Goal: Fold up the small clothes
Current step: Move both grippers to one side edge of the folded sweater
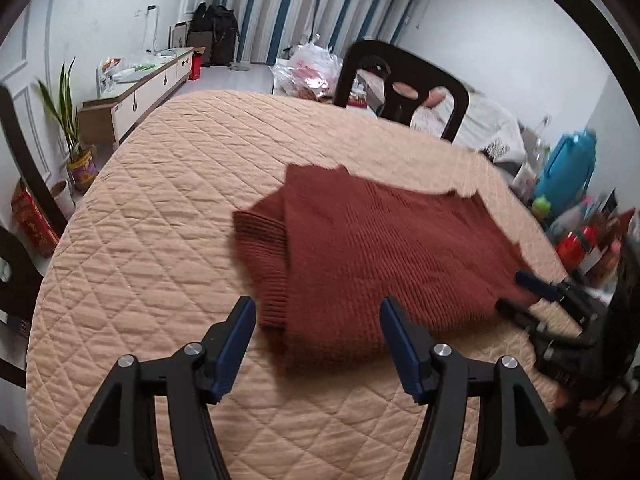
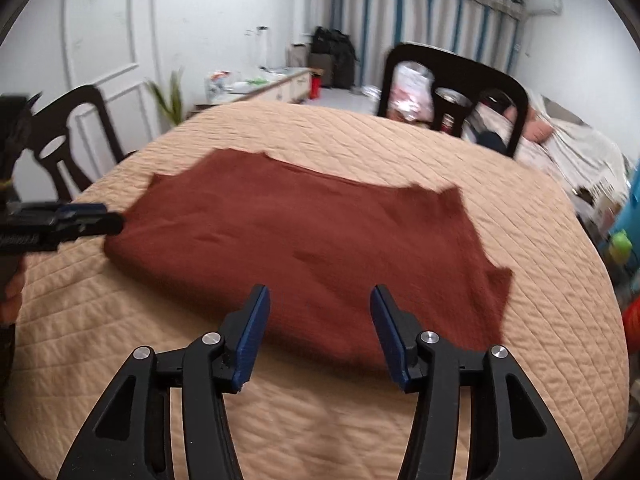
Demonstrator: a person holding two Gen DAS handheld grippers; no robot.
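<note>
A rust-red knitted garment (image 1: 372,256) lies folded flat on the beige quilted table cover (image 1: 160,220); it also shows in the right wrist view (image 2: 312,236). A ribbed cuff edge sticks out at its left side. My left gripper (image 1: 318,308) is open and empty, just above the garment's near edge. My right gripper (image 2: 320,296) is open and empty over the garment's near edge. The right gripper also shows at the garment's right edge in the left wrist view (image 1: 516,290). The left gripper shows at the garment's left corner in the right wrist view (image 2: 108,218).
A black chair (image 1: 404,84) stands at the far side of the table, another (image 2: 68,148) at the left. A cabinet (image 1: 144,88), a potted plant (image 1: 70,128), bags and a blue flask (image 1: 568,168) stand around the room.
</note>
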